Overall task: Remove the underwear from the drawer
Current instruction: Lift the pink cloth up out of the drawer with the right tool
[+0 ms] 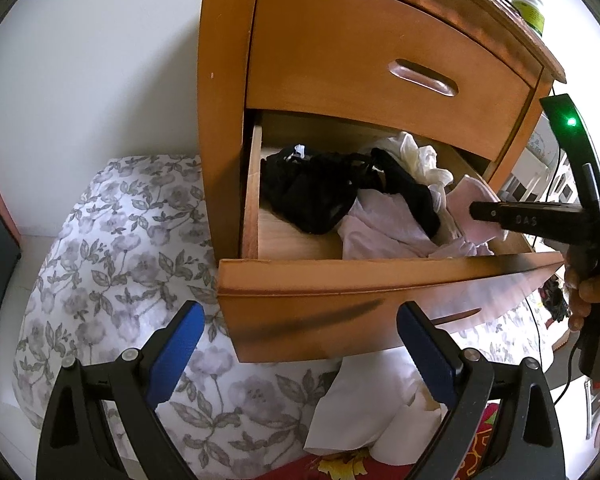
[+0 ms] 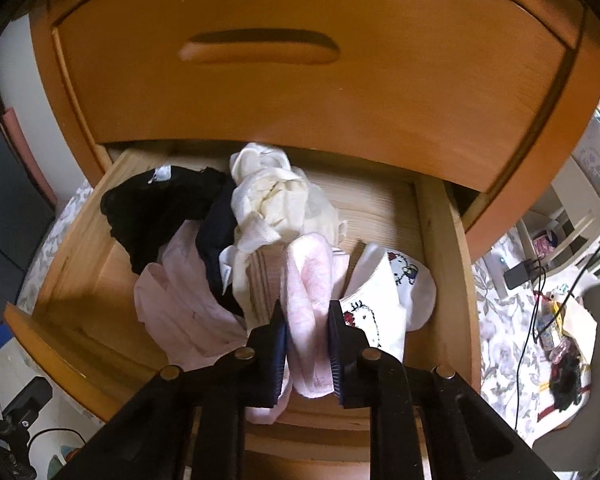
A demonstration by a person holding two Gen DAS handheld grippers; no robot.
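Right wrist view alone shows your right gripper [image 2: 306, 316] clamped on pink underwear [image 2: 308, 300] inside drawer [image 2: 448, 248]; bare wood beyond right finger. Left wrist view: left gripper [image 1: 300, 344] gaping wide, empty, before drawer front.

Left gripper [image 1: 300, 344] agape; right gripper [image 2: 306, 312] pinched, angled downward
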